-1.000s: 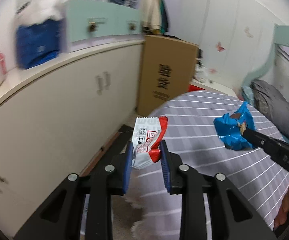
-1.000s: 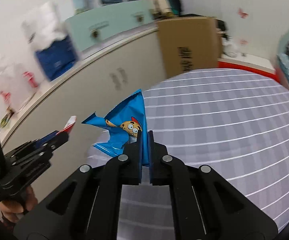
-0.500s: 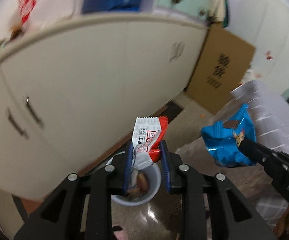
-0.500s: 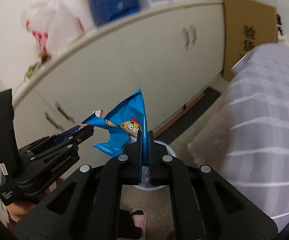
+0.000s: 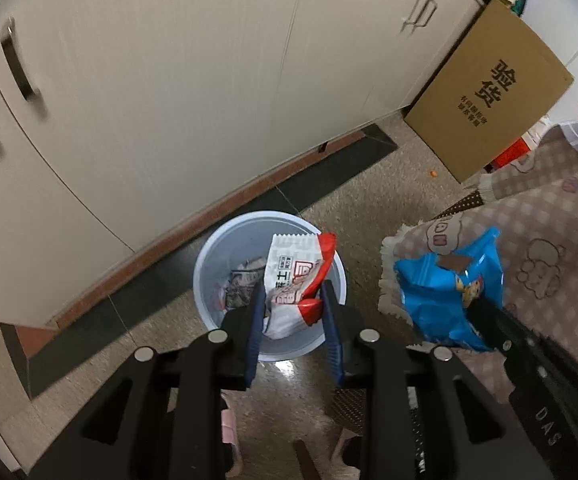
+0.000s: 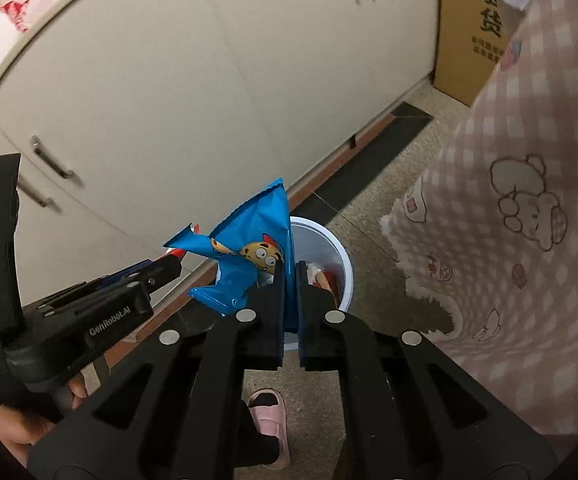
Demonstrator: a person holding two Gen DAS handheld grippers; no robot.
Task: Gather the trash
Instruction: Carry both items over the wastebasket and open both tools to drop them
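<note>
At frame centre, a red-and-white snack wrapper [image 5: 295,280] is held clamped in the left gripper [image 5: 292,312] above the white bin [image 5: 209,264] for release, while a blue cookie wrapper [image 6: 249,256] is pinched by the right gripper [image 6: 289,300].

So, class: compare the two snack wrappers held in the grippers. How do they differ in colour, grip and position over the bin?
The white and red wrapper is printed with characters; the blue wrapper shows a cartoon cookie face. The left gripper holds the white one between wider-set fingers, over the bin; the right gripper pinches the blue one thin, beside it. Both are crumpled and held.
</note>
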